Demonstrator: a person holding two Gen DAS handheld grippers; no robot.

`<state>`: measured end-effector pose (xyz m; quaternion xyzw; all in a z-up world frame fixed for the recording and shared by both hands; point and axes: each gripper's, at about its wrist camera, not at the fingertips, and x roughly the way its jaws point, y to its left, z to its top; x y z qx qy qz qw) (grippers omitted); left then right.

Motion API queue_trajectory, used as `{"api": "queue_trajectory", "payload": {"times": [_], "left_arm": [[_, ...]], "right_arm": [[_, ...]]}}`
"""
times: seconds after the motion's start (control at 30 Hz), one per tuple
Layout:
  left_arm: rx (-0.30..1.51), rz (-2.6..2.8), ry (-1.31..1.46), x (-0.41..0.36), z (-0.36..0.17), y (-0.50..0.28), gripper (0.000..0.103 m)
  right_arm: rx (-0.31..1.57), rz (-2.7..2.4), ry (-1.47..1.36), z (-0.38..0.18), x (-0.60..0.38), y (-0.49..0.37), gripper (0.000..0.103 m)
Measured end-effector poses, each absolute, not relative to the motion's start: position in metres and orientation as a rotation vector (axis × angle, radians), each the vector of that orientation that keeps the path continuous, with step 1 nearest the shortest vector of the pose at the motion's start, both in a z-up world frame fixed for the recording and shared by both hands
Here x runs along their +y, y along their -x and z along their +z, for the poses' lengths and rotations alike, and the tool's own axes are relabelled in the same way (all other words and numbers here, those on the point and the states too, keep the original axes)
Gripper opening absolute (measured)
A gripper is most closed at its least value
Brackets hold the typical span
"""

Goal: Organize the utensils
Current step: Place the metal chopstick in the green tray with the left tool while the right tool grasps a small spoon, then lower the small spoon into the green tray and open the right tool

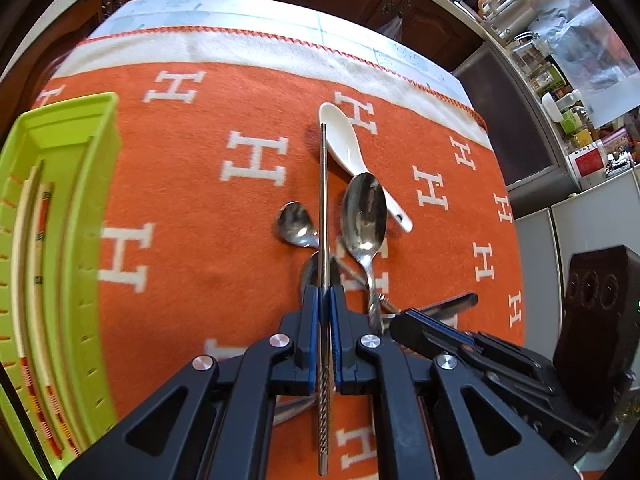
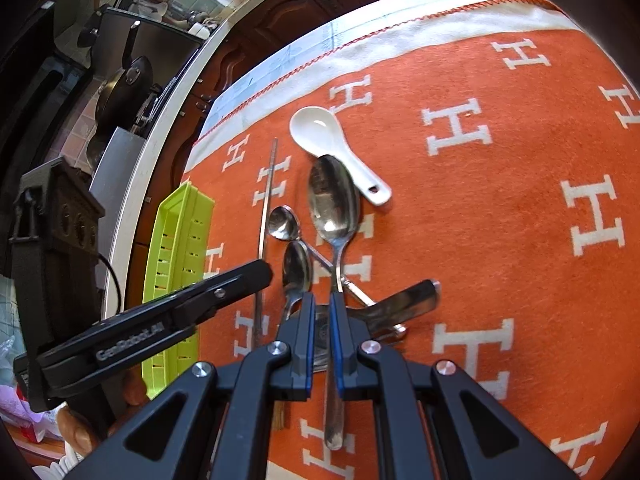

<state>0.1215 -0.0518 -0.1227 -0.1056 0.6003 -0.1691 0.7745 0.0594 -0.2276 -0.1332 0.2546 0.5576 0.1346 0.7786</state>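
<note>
Now left tongs (image 1: 324,294) tight around metal chopstick (image 1: 323,200).

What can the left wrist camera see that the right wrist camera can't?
Only the left wrist view looks down into the green tray, where wooden chopsticks already lie, and shows the left gripper shut on a metal chopstick.

Only the right wrist view shows the right gripper shut on the big metal spoon, plus a hanging pan.

Both show the orange cloth, the white spoon and the small spoons.
</note>
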Motion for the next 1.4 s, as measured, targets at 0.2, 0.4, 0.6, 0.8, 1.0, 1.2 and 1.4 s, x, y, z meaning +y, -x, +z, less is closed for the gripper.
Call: {"api": "queue_trajectory", "payload": {"times": [0.2, 0.4, 0.6, 0.8, 1.0, 1.2, 1.4], "left_arm": [[1.259, -0.335, 0.234, -0.01, -0.094, -0.101, 0.003], [1.176, -0.238, 0.227, 0.052, -0.058, -0.08, 0.004], [1.148, -0.139, 0.211, 0.103, -0.049, -0.068, 0.004], [1.157, -0.066, 0.119, 0.125, -0.064, -0.067, 0.004], [1.199, -0.029, 0.075, 0.128, -0.09, -0.072, 0.004], [1.233, -0.005, 0.099, 0.136, -0.107, -0.072, 0.015], [1.19, 0.006, 0.118, 0.147, -0.099, -0.064, 0.027]], "right_arm": [[1.257, 0.345, -0.528, -0.139, -0.205, -0.06, 0.012], [1.293, 0.346, -0.491, -0.146, -0.187, -0.058, 0.012], [1.303, 0.291, -0.426, -0.149, -0.173, -0.061, 0.012], [1.295, 0.247, -0.361, -0.146, -0.165, -0.063, 0.008], [1.291, 0.255, -0.355, -0.138, -0.16, -0.061, 0.007], [1.262, 0.319, -0.352, -0.117, -0.139, -0.06, 0.007], [1.249, 0.411, -0.323, -0.093, -0.103, -0.066, 0.007]]}}
